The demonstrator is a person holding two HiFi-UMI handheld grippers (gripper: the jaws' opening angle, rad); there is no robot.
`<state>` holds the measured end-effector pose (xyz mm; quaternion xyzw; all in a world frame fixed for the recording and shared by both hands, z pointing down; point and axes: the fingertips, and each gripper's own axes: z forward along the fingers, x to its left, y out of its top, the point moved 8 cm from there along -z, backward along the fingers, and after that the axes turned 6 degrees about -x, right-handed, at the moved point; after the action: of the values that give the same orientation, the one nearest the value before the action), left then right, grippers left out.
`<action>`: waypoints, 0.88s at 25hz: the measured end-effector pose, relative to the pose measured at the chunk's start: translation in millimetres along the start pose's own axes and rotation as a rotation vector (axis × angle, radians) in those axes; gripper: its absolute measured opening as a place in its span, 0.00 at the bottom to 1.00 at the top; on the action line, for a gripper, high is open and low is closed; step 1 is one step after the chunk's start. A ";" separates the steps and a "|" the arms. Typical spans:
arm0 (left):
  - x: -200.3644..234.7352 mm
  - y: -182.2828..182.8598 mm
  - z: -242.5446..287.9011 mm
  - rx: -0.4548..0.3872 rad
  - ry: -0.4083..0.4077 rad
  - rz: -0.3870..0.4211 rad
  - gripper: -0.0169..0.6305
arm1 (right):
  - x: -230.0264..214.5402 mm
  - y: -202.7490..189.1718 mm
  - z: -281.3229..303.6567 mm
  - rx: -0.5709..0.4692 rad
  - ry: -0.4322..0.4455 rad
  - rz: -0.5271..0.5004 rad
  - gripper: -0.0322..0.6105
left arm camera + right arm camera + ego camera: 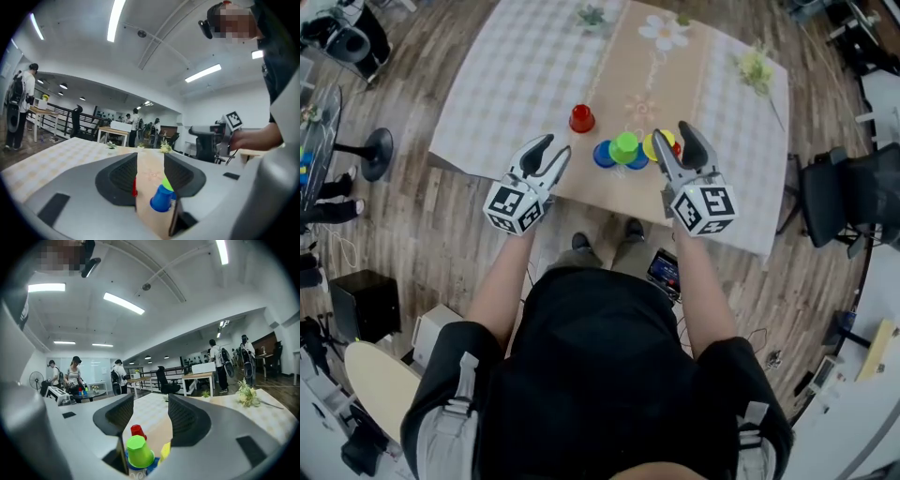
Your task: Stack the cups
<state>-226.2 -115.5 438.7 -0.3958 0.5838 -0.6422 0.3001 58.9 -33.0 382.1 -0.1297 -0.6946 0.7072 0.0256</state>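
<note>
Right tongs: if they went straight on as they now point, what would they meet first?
Likely the green cup, upturned on the blue cups, nearest between the open right tongs; it sits low, so they might pass over.

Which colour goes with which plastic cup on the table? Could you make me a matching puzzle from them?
Cups:
1. plastic cup standing alone, apart from the cluster
2. plastic cup resting on top of two others
3. two plastic cups beneath it
4. plastic cup closest to the right gripper, partly behind one of its fingers

Colours:
A. blue
B. yellow
C. red
D. green

Pairs: 1-C, 2-D, 3-A, 4-B.
</note>
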 end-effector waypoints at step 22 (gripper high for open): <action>66.8 -108.0 128.3 0.317 0.201 0.014 0.38 | -173.3 -42.1 -4.6 0.149 0.014 0.072 0.39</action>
<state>-141.5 -222.9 556.5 -0.2733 0.5051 -0.7605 0.3032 221.1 -64.6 449.4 -0.1572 -0.6345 0.7566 0.0144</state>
